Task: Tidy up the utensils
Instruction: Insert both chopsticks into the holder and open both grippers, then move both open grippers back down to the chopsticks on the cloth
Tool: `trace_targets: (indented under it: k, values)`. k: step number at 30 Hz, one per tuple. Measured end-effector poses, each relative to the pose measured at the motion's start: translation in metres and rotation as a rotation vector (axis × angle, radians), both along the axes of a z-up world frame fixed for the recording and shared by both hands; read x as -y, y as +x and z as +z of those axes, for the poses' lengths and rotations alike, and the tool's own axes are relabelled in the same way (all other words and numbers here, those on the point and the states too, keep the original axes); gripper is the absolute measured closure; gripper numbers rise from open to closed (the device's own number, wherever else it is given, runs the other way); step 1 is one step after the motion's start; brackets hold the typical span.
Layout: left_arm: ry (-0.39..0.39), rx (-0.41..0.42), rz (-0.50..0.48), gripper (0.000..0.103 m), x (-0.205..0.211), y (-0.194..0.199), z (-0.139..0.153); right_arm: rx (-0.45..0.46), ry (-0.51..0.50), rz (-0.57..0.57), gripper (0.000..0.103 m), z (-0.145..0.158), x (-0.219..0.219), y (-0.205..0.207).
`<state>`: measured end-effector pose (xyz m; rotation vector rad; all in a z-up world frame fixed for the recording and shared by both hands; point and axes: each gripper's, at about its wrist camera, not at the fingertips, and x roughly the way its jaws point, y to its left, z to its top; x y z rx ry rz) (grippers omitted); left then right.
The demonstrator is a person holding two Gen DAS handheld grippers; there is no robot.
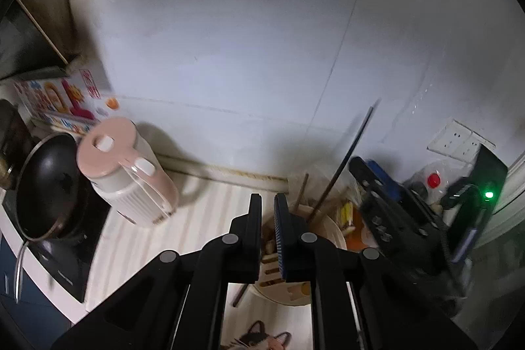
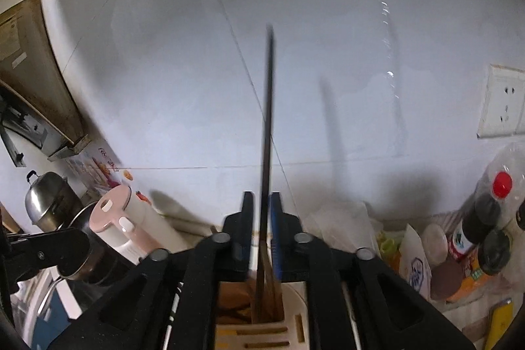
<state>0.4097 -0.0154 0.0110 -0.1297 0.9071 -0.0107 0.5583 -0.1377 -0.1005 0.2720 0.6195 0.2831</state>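
Item: chopstick [image 2: 267, 127] | thin, stiff, light (slippery) | right gripper [image 2: 261, 218] narrowly apart around its lower shaft | over utensil holder [image 2: 259, 330]

A home kitchen: a wok [image 1: 46, 186] on a cooktop [image 1: 65, 251], a tiled wall [image 1: 229, 38], sauce bottles [image 2: 482, 218].
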Motion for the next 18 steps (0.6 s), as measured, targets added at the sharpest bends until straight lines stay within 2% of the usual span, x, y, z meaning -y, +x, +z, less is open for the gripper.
trace_targets:
  k: [1,2,3,4,6,7,9,11,13,18]
  values:
    - [0.010,0.004,0.008,0.080,-0.002,-0.003,0.002,-0.001,0.007,-0.007,0.072,0.001,0.003,-0.002]
    - [0.019,0.007,0.020,0.069,-0.005,-0.005,0.004,0.000,0.017,-0.012,0.068,0.004,0.009,-0.005]
    - [0.027,0.010,0.029,0.039,-0.006,-0.008,0.006,0.001,0.020,-0.020,0.064,0.007,0.014,-0.009]
    - [0.035,0.017,0.046,0.016,-0.010,-0.013,0.008,-0.003,0.023,-0.033,0.061,0.013,0.020,-0.015]
    - [0.031,0.048,0.066,0.013,-0.017,-0.023,0.009,-0.005,0.038,-0.044,0.057,0.020,0.029,-0.025]
    - [0.031,0.057,0.070,0.013,-0.020,-0.029,0.009,-0.003,0.042,-0.057,0.053,0.025,0.037,-0.034]
    - [0.041,0.053,0.077,0.011,-0.022,-0.037,0.004,-0.009,0.045,-0.089,0.048,0.030,0.048,-0.052]
    - [0.042,0.046,0.072,0.002,-0.022,-0.044,-0.003,-0.031,0.042,-0.124,0.041,0.030,0.059,-0.068]
    - [0.046,0.042,0.063,0.000,-0.019,-0.055,-0.014,-0.055,0.050,-0.147,0.032,0.026,0.068,-0.085]
    - [0.041,-0.007,0.017,0.000,-0.003,-0.073,-0.048,-0.129,0.023,-0.222,0.021,0.000,0.094,-0.134]
